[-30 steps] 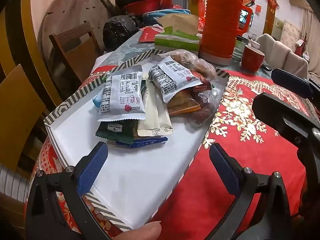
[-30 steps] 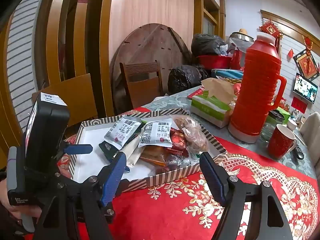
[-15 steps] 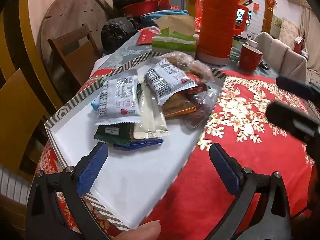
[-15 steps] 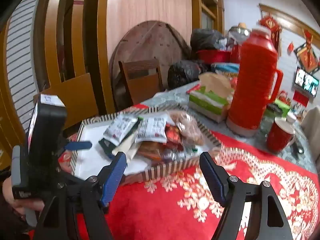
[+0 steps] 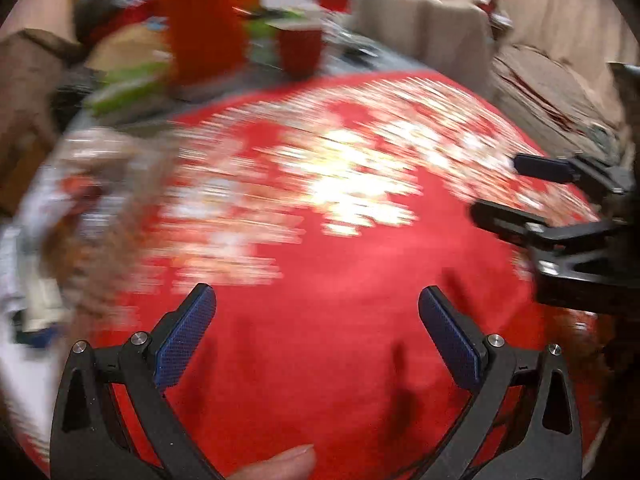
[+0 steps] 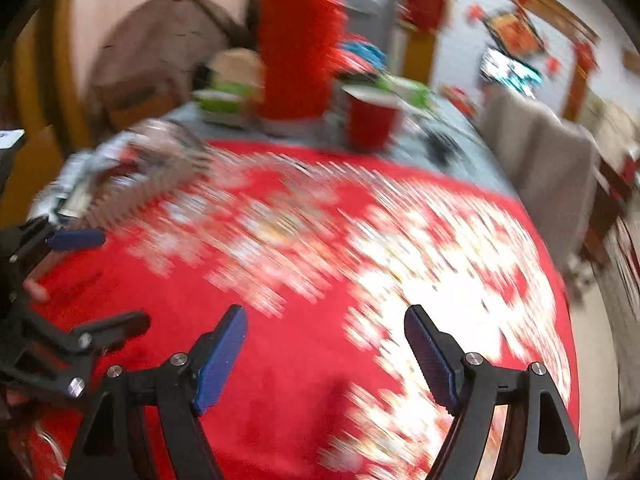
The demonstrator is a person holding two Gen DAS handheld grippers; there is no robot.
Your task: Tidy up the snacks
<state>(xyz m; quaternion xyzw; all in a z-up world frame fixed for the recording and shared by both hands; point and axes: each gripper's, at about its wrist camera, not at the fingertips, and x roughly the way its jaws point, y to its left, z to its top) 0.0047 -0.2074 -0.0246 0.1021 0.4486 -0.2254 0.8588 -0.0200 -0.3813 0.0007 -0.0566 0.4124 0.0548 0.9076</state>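
Both grippers, left [image 5: 316, 320] and right [image 6: 326, 344], gape empty; blurred snacks [image 5: 60, 220] at nine o'clock look light, crinkly, best pinched by edges.

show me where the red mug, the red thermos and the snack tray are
red mug [image 6: 374, 122], right wrist view, front wall.
red thermos [image 6: 300, 46], right wrist view, ribbed body.
snack tray [image 6: 120, 196], right wrist view, blurred near wall.

Open cloth ahead, clutter along the far and left edges
Red tablecloth [image 6: 304, 360] lies bare before both grippers; the snack tray [image 6: 120, 176] crowds the left edge, while the red flask [image 6: 300, 48] and red cup [image 6: 372, 120] block the far edge, tissue box [image 6: 224, 96] beside them
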